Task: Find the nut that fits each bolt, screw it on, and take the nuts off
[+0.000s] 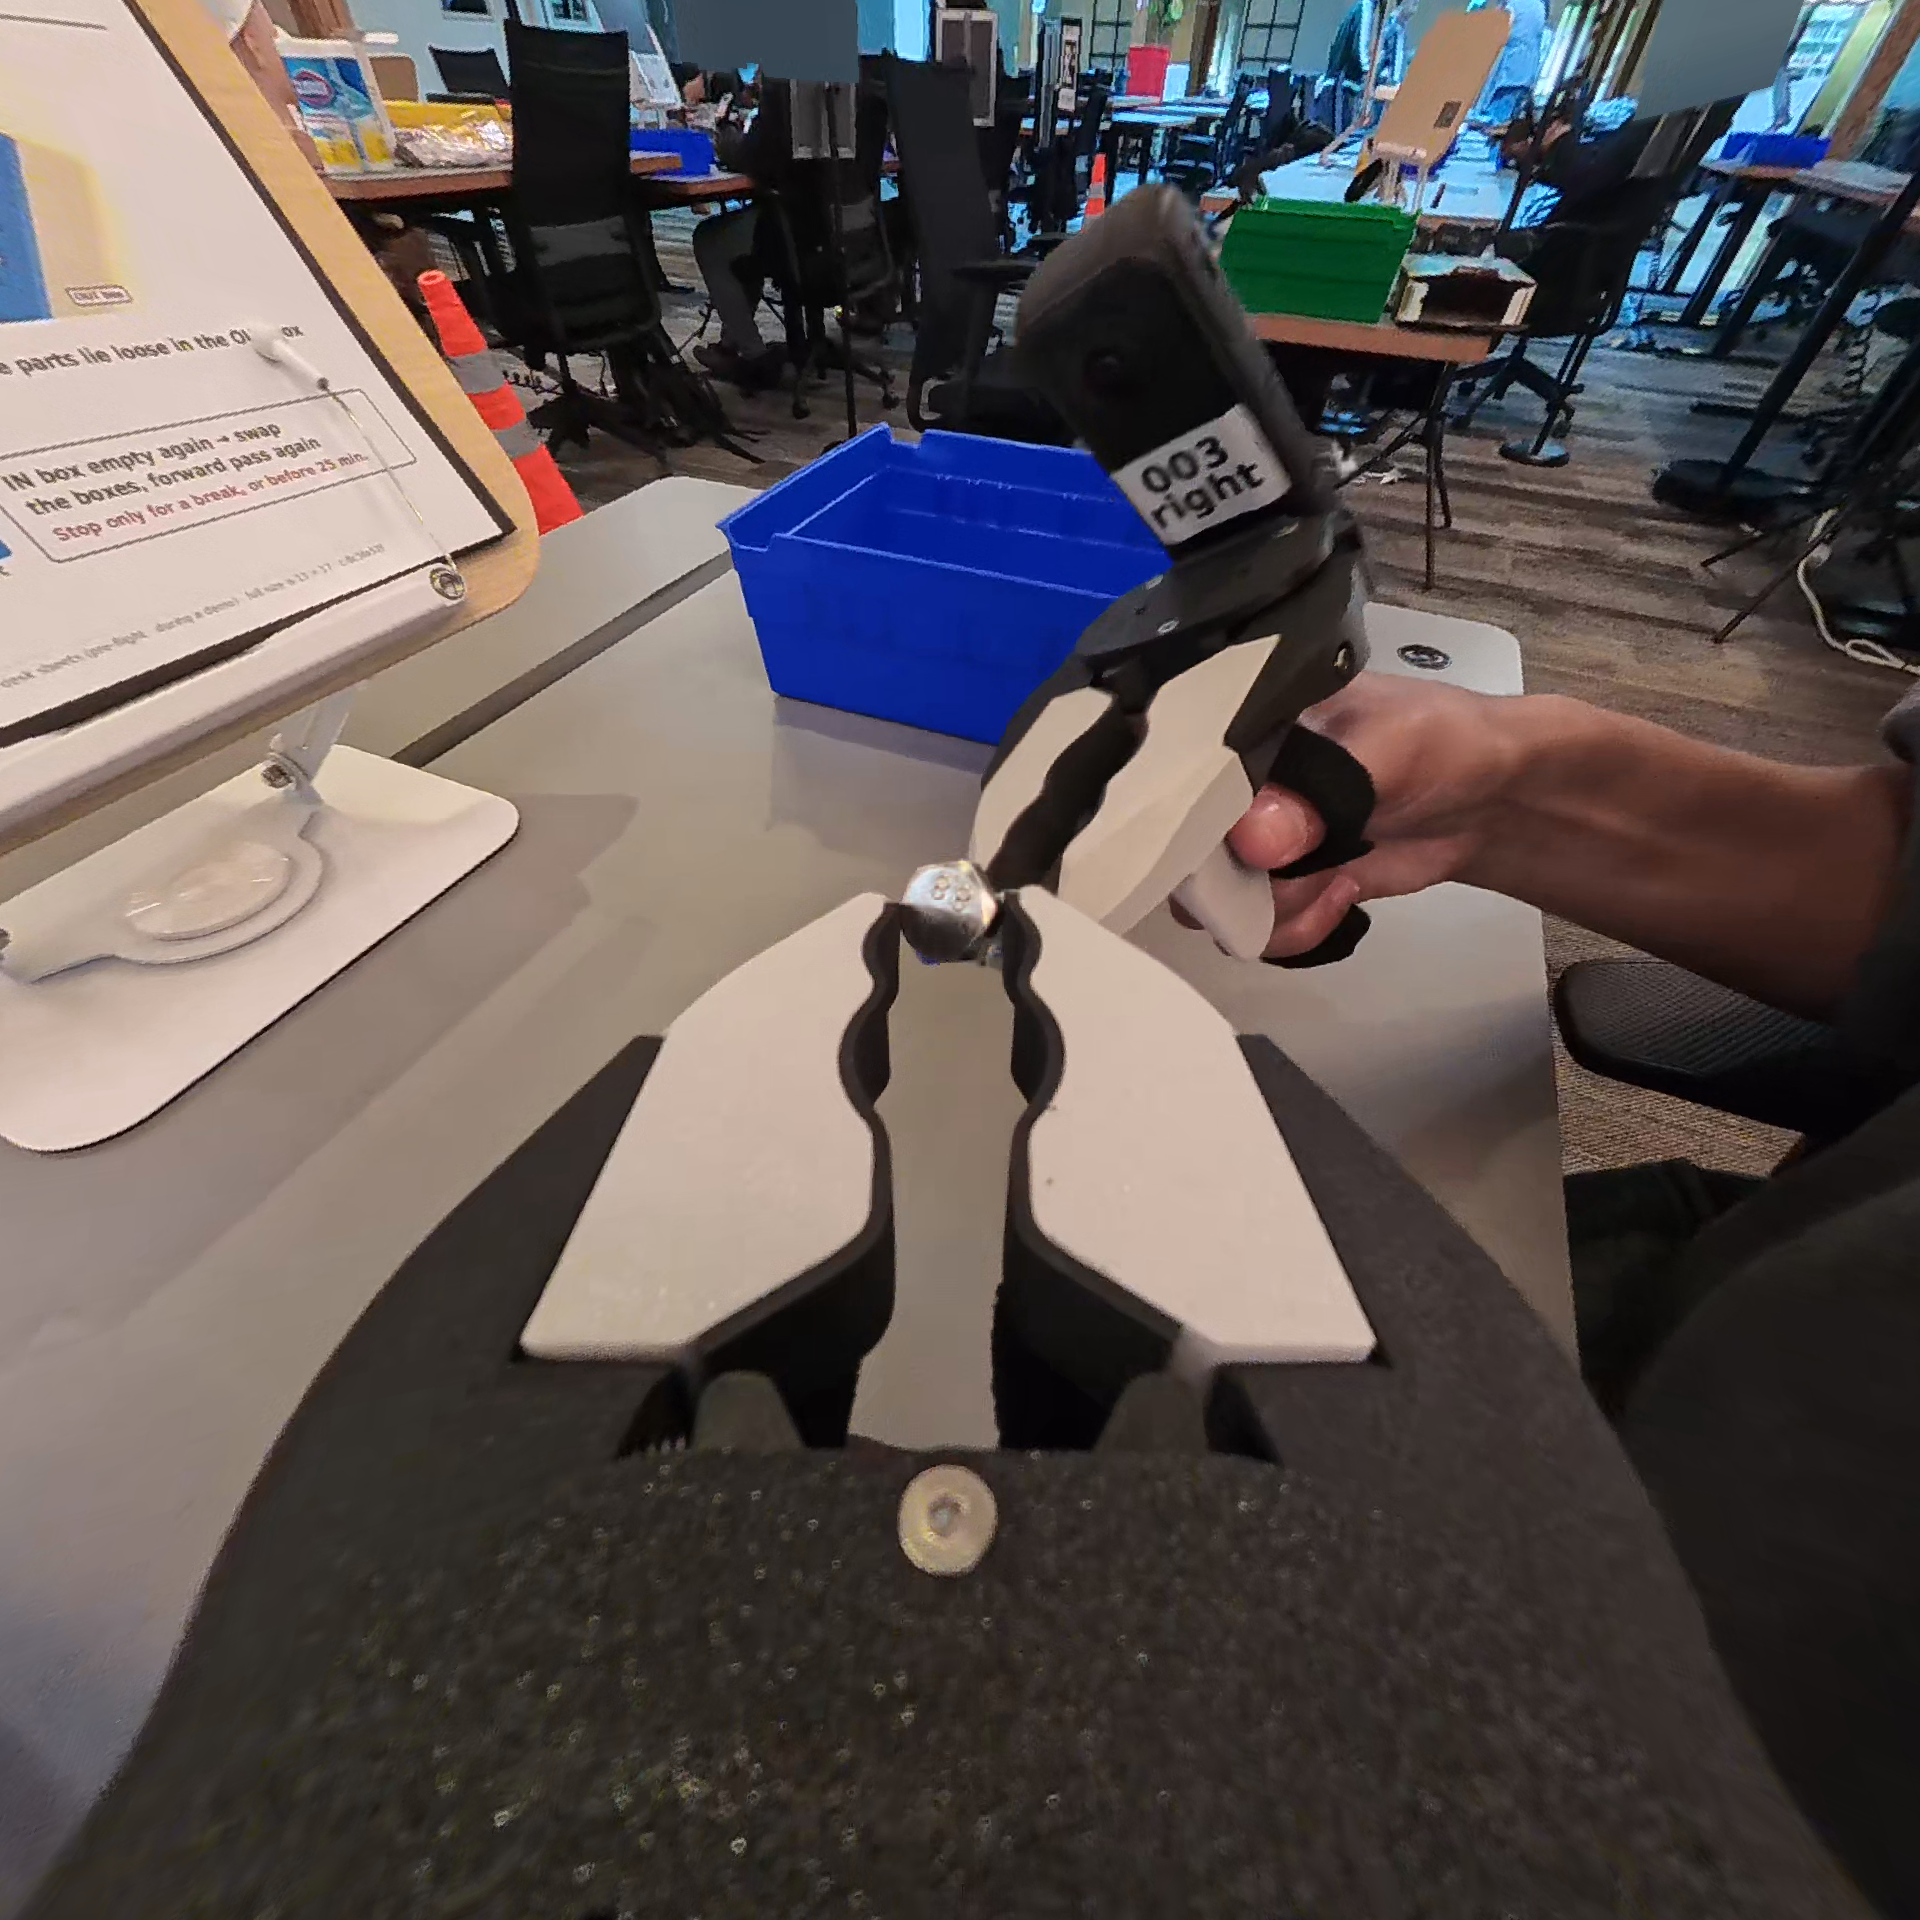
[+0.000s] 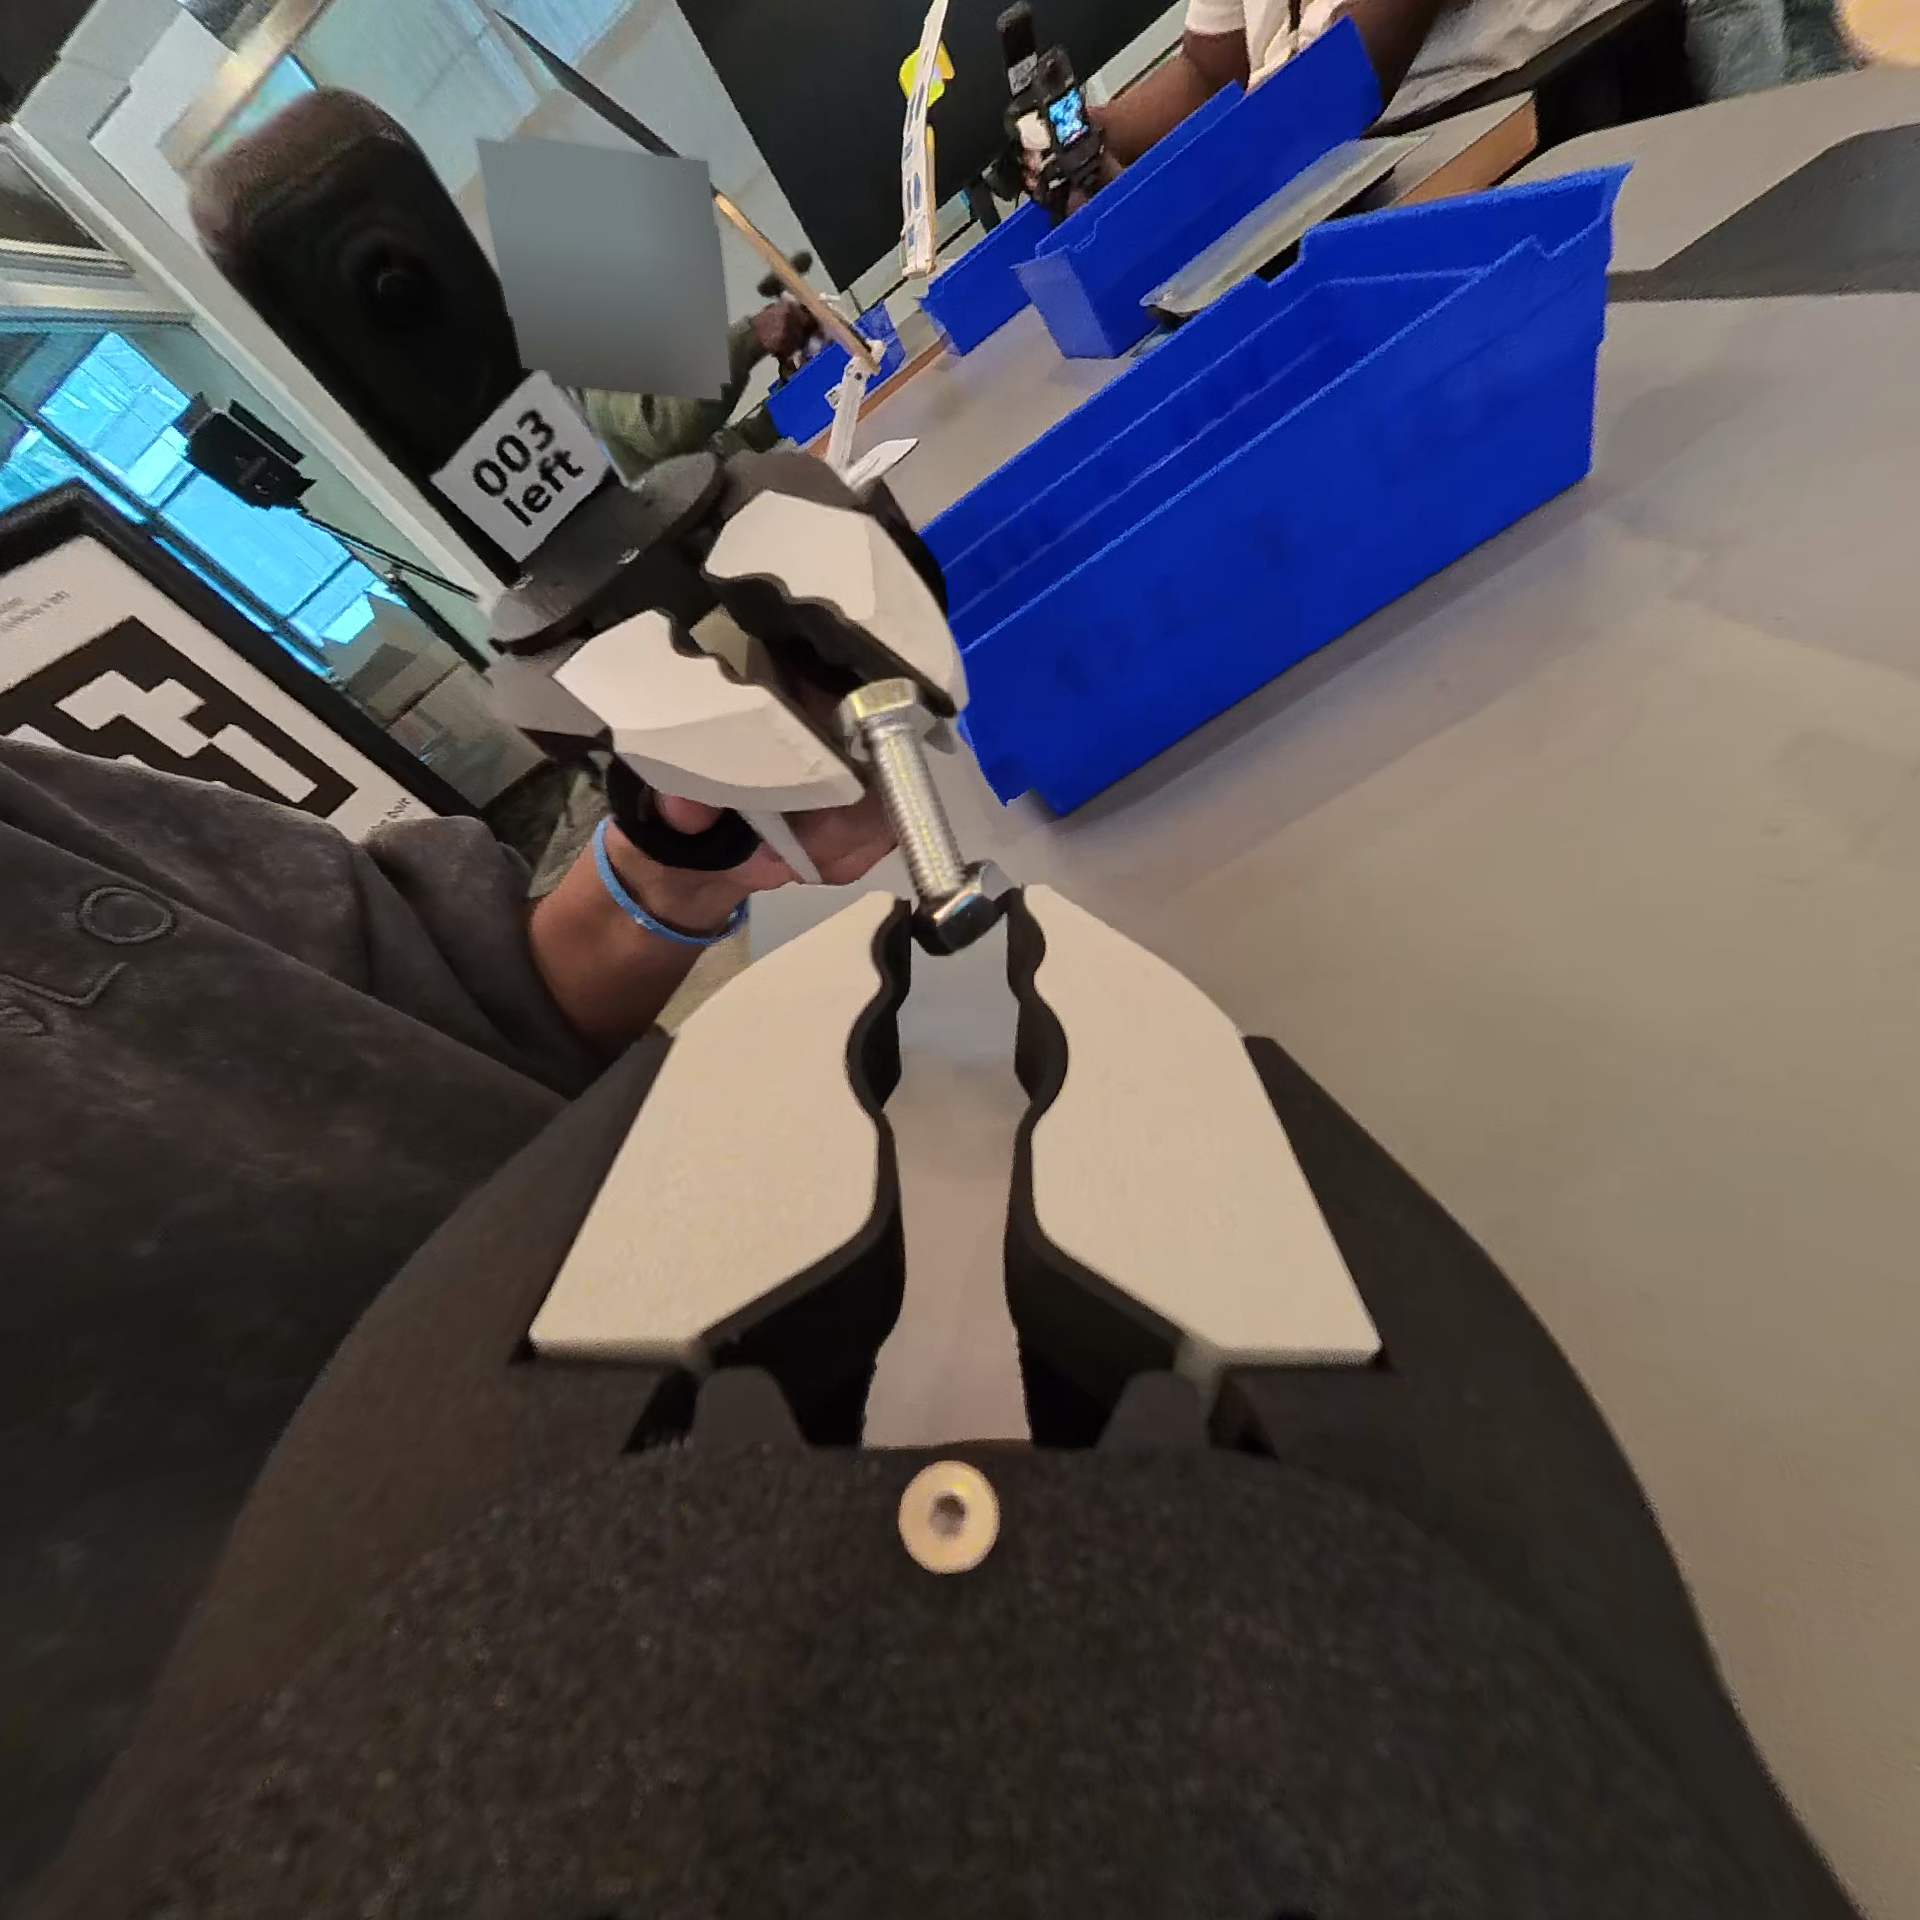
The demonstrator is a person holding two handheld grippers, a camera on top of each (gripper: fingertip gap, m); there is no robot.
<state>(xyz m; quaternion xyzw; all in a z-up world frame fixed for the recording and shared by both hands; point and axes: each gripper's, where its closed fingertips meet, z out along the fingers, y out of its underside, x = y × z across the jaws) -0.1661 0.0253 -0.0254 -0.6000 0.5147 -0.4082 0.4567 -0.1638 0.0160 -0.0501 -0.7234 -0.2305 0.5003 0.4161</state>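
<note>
Silver hex bolt (image 2: 902,781) is held in the air above the grey table (image 2: 1558,935), its head pinched in the left gripper (image 1: 951,920). The right gripper (image 2: 961,920) pinches a hex nut (image 2: 961,914) at the threaded tip (blue bin (image 1: 935,582) behind, near the table's far edge).

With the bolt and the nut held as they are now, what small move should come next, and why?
Probably a slow turn of the right tongs around the bolt's axis. They are shut on the nut, which sits at the very end of the bolt, while the left tongs clamp the bolt head. Whether the nut is going on or coming off, I cannot tell.
</note>
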